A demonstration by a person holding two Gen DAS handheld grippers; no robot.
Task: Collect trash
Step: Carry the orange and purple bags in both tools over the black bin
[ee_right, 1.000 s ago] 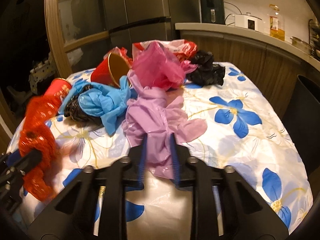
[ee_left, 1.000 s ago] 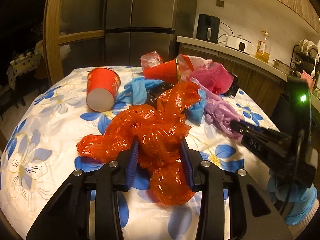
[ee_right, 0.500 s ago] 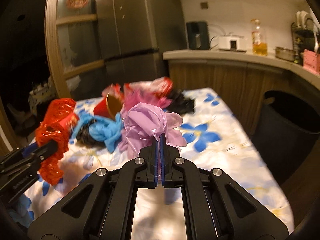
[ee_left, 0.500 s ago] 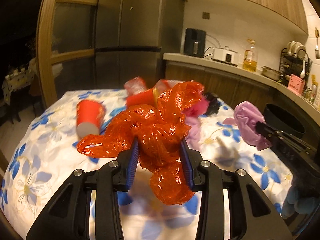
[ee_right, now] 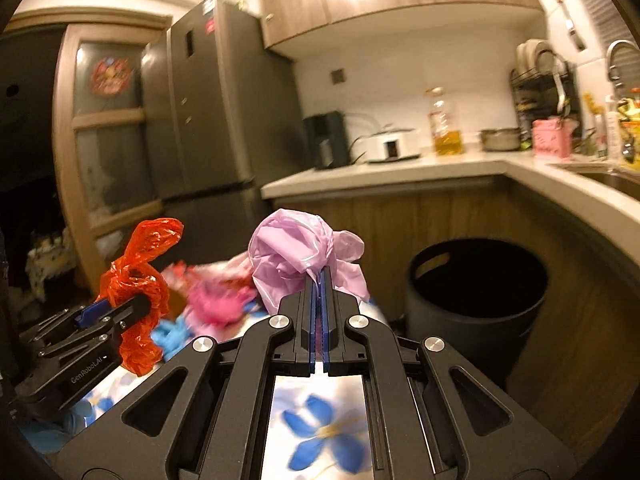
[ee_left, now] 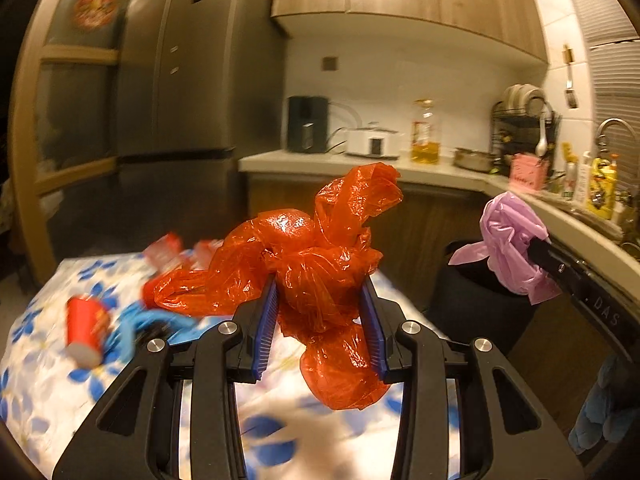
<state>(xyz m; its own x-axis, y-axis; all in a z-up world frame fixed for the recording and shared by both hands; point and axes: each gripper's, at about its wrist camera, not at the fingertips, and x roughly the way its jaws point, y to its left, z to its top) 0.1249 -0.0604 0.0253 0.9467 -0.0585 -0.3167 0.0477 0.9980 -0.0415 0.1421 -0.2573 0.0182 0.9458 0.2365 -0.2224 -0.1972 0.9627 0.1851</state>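
The left tool was clenched on a crumpled orange plastic bag, held clear above the floral tabletop. The right tool was clamped tight on a lilac plastic bag, also lifted, near the black bin. A red cup, blue gloves and other wrappers lay on the tabletop.

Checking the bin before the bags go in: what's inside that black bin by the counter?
The black bin stands open. Its inside looks dark, and nothing can be made out in it. The bottom is lost in shadow, so whether it is truly empty cannot be told.
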